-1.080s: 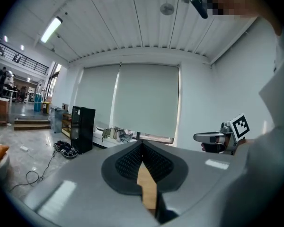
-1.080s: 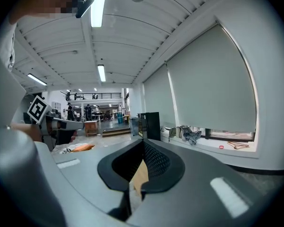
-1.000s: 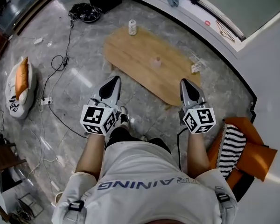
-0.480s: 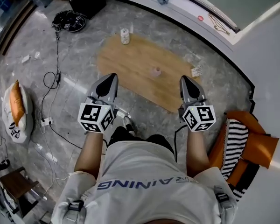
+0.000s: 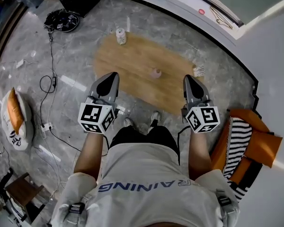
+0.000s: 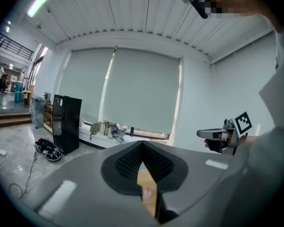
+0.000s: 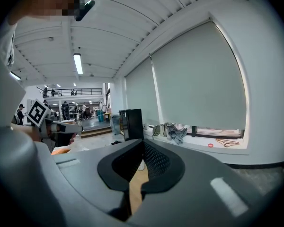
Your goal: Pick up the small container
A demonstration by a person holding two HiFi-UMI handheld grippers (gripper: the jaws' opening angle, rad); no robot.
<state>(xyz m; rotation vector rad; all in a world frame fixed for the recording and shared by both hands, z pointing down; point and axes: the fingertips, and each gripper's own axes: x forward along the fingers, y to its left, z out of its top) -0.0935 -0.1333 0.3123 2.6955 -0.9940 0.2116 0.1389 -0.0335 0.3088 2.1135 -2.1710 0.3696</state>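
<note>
One small container [image 5: 155,73], blurry, indistinct

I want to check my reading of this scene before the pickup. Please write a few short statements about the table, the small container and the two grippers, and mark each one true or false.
1. The small container stands on the wooden table. True.
2. The left gripper holds the small container. False: its jaws are together and empty, and the container stands alone on the table.
3. A white bottle stands at the table's far left corner. True.
4. The right gripper has its jaws wide open. False: they are together, with nothing between them.
</note>
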